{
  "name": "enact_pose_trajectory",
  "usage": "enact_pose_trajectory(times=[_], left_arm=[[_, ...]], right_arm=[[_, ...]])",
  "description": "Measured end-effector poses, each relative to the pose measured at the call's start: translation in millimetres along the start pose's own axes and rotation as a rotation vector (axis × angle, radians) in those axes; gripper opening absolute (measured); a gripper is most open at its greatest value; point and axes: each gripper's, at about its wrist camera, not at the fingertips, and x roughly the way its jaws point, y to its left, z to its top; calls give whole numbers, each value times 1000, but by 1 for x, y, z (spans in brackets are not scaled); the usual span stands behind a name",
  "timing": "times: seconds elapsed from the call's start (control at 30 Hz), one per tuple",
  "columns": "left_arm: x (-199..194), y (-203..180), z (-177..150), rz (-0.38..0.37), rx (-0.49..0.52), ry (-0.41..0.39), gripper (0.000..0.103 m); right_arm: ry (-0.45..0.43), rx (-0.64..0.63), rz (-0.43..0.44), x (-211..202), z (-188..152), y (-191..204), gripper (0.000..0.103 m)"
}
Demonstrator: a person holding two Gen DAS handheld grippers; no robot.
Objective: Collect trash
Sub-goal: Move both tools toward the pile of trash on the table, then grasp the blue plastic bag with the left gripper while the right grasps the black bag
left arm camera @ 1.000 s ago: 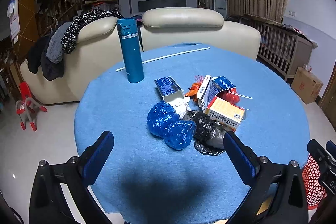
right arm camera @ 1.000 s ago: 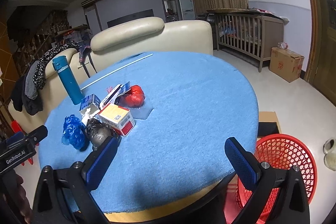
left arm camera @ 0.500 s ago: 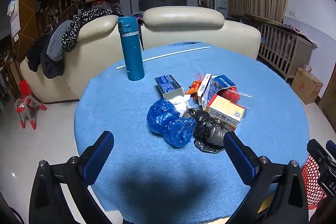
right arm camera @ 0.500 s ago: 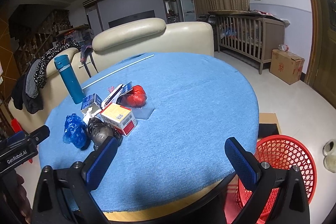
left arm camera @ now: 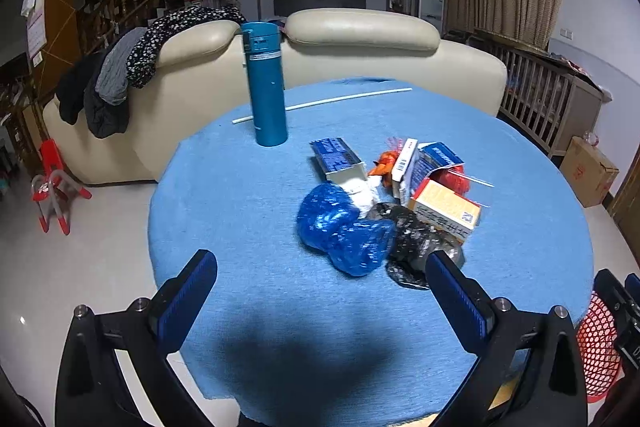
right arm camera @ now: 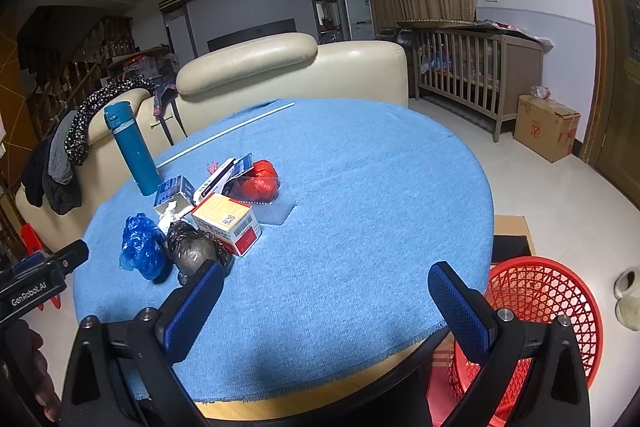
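Note:
A pile of trash lies on the round table's blue cloth (left arm camera: 240, 211): a crumpled blue plastic bag (left arm camera: 340, 227), a black bag (left arm camera: 412, 247), an orange-and-white box (left arm camera: 446, 209), blue-and-white cartons (left arm camera: 338, 159) and a red net bag (right arm camera: 262, 183). My left gripper (left arm camera: 320, 279) is open and empty, hovering just short of the blue bag. My right gripper (right arm camera: 326, 291) is open and empty over the table's near right part; the pile (right arm camera: 192, 227) lies to its left. A red mesh basket (right arm camera: 544, 311) stands on the floor to the right of the table.
A tall teal flask (left arm camera: 266, 87) stands behind the pile, with a thin white rod (left arm camera: 328, 103) beyond it. A cream sofa (left arm camera: 360, 55) draped with clothes backs the table. A wooden crib (right arm camera: 476, 67) and a cardboard box (right arm camera: 546, 123) stand at the right.
My left gripper has moved slightly forward towards the pile, which now looms a little larger. The right gripper has barely shifted. Both stay open.

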Motion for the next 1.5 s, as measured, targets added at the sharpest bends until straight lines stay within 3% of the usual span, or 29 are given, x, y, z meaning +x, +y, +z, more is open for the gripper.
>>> enact_pose_trajectory(times=[0.37,0.57,0.8,1.1,1.2,1.23,1.27,1.3,1.5], left_arm=[[21,36,-10,-3,-116,68,103],[41,16,5,-20,-106,92,103],[90,-4,28,-2,-114,164,103],[140,-3,25,49,-108,246,103],[151,1,22,34,-117,269,103],[154,2,21,30,-117,270,97],[155,4,20,11,-118,266,71],[156,5,18,-12,-119,275,57],[148,21,11,-29,-113,253,52]], right_arm=[[21,-15,0,6,-7,4,103],[40,-42,-5,11,-14,8,103],[66,-49,-28,18,-20,4,103],[147,-48,-59,46,-32,-2,103],[170,-62,-61,54,-35,2,103],[181,-70,-62,58,-37,4,103],[187,-75,-63,61,-37,5,103],[195,-81,-65,64,-38,7,103],[224,-113,-59,82,-35,19,103]])
